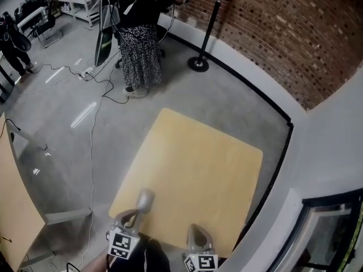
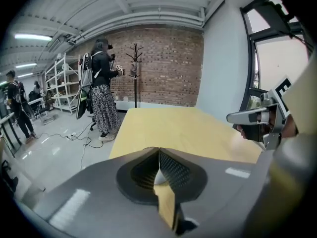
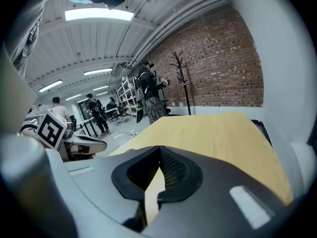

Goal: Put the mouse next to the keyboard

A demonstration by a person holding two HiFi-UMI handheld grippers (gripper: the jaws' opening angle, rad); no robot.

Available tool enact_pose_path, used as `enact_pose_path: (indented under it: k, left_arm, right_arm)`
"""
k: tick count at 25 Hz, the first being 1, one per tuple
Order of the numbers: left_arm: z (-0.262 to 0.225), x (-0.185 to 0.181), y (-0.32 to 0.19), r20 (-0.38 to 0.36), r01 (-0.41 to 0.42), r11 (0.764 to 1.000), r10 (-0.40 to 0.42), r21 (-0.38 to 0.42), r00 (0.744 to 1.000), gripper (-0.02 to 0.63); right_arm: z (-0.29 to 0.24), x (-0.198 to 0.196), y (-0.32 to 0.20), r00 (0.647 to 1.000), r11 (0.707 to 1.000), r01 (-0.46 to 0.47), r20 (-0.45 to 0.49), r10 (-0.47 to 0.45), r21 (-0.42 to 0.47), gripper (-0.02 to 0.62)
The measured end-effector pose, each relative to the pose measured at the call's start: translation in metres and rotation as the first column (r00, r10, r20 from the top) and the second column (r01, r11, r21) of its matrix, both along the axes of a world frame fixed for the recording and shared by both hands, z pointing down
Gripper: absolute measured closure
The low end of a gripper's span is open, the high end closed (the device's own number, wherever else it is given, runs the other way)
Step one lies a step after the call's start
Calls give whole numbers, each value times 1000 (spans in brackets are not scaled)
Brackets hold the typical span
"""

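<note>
Pre-task, nothing started. The mouse and keyboard are not in any view. The table (image 1: pixel 193 163) is bare in the head view and in both gripper views, so I can't say where the mouse is.

The left tool (image 1: pixel 145 199) sits over the near left corner of the table with its jaws pressed together and nothing between them. The right tool (image 1: pixel 195 235) is at the near edge, also closed and empty. The two are apart, and neither touches anything I can see.

Judged step: approach/search. Next move needs the mouse found first, maybe off the frame. Then one tool has to spread its jaws before it can take the mouse.

Materials:
- Table: pale yellow wood-look top, smooth and matte, squarish with rounded corners.
- Tools: grey moulded plastic, with dark ribbed pads inside the jaw pocket.
- Floor (image 1: pixel 68 152): grey polished concrete with glare streaks and loose cables (image 1: pixel 93 84).
- Wall (image 1: pixel 283 27): red brick above a grey base.

A person (image 1: pixel 139 50) stands beyond the table near a coat stand (image 1: pixel 207 27).
</note>
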State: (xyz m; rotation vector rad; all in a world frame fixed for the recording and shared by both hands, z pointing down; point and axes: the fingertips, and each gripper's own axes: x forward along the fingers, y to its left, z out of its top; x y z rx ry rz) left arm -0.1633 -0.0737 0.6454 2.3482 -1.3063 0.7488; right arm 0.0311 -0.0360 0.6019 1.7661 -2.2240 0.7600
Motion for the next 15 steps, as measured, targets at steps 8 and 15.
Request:
enact_pose_path:
  k: [8, 15]
  left_arm:
    - [28, 12, -13, 37, -19, 997, 22, -77, 999, 498]
    - [51, 13, -20, 73, 13, 986, 0, -168, 997, 374]
  right_arm:
    - [6, 12, -13, 1000, 999, -30, 6, 30, -26, 581]
    - [14, 18, -19, 999, 998, -41, 21, 42, -45, 580]
